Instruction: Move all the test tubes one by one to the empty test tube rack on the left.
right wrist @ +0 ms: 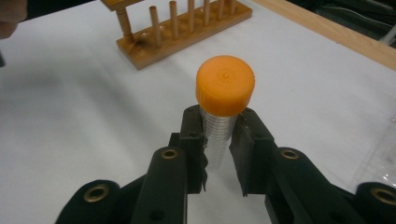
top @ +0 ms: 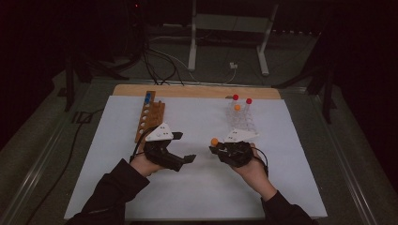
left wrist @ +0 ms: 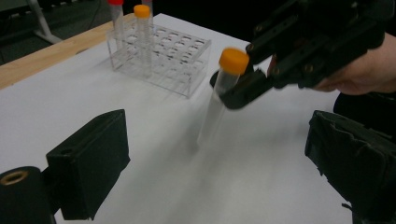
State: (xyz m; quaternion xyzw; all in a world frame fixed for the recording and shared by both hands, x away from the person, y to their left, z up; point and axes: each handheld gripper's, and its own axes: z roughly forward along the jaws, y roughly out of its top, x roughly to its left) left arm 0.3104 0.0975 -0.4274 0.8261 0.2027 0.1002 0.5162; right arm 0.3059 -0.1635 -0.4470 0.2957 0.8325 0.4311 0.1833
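Right claw (right wrist: 218, 140) is clamped on a clear plastic tube (right wrist: 218, 137) just under its orange screw cap (right wrist: 225, 85) — faint graduation lines ring the wall. The tube hangs tilted above the white counter (top: 197, 187), clear of the sheet, its lower end blurred, in front of the transparent rack (left wrist: 173, 60) holding other capped tubes. Left claw (left wrist: 219, 158) stands wide apart, holding nothing. A wooden peg rack (right wrist: 187, 28) sits beyond.

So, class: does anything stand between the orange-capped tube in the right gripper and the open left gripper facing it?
Nothing visible: bare white sheet lies between the orange-capped tube and the left gripper.
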